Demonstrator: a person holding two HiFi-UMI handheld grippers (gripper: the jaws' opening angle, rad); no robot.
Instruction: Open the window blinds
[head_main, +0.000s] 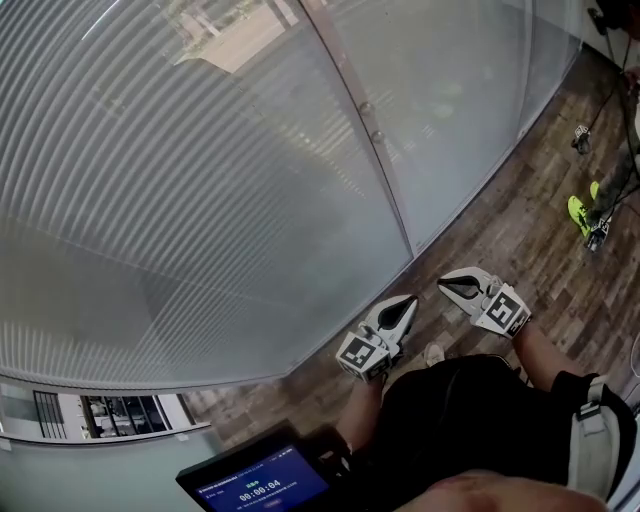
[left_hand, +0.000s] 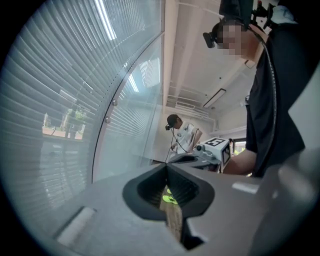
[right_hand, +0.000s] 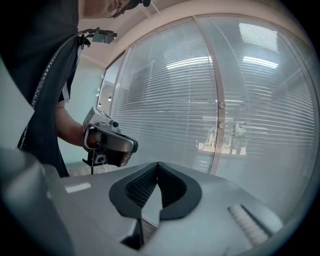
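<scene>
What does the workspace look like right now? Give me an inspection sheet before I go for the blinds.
Surface: wood plank floor.
Job's things: blinds down across the glass, neither gripper touching them; no cord or wand made out.
Clutter: nothing seen.
Grippers: left gripper and right gripper both shut, empty, side by side short of the glass.
Cables: dark cable hanging at far right.
Surroundings: second person's yellow-green shoes nearby; lit screen below the grippers.

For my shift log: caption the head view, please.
Left gripper and right gripper, jaws shut, hover over wood floor before lowered window blinds.
</scene>
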